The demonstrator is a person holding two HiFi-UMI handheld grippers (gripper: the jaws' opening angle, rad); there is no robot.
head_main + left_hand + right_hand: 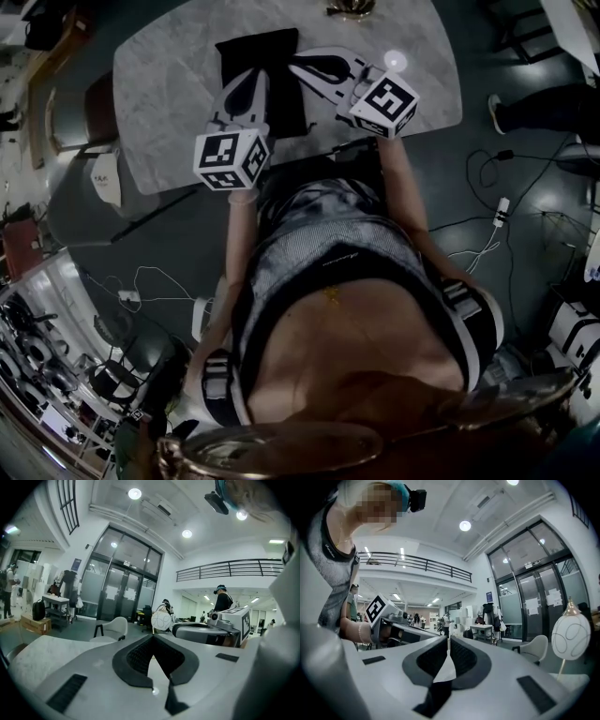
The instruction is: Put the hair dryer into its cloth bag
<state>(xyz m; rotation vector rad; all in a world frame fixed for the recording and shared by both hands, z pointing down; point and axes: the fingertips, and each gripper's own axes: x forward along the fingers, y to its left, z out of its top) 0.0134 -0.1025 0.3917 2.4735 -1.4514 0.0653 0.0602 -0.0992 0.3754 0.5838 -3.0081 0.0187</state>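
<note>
In front of the person's chest, both claws are held above the table.

Left gripper [249, 77]: jaws together, tips meeting, nothing seen between the pads. Its marker cube [230, 159] sits at the rear end, nearest the person.

Right gripper [294, 66]: jaws all but together, only a thin slit left, nothing seen gripped. Its marker cube [386, 103] is also at the rear. This claw lies crosswise, with its tips pointing toward the left claw's tips. The two sets of tips are near each other but apart.

Cloth bag [270, 54]: black, lying on the marble table [169, 75] beneath both sets of tips. The left claw covers its left part and the right claw's tips are over its right edge. I cannot tell whether either claw touches it, or whether the hair dryer is inside.

Beyond the right claw's cube stands a white egg-shaped lamp [395, 62]. It is straight ahead of the left claw's tips and off to the right of the right claw's.

Farther past the claws are a pale chair [115, 629], then tall glass doors [122, 588], with people standing at the back of the hall.
</note>
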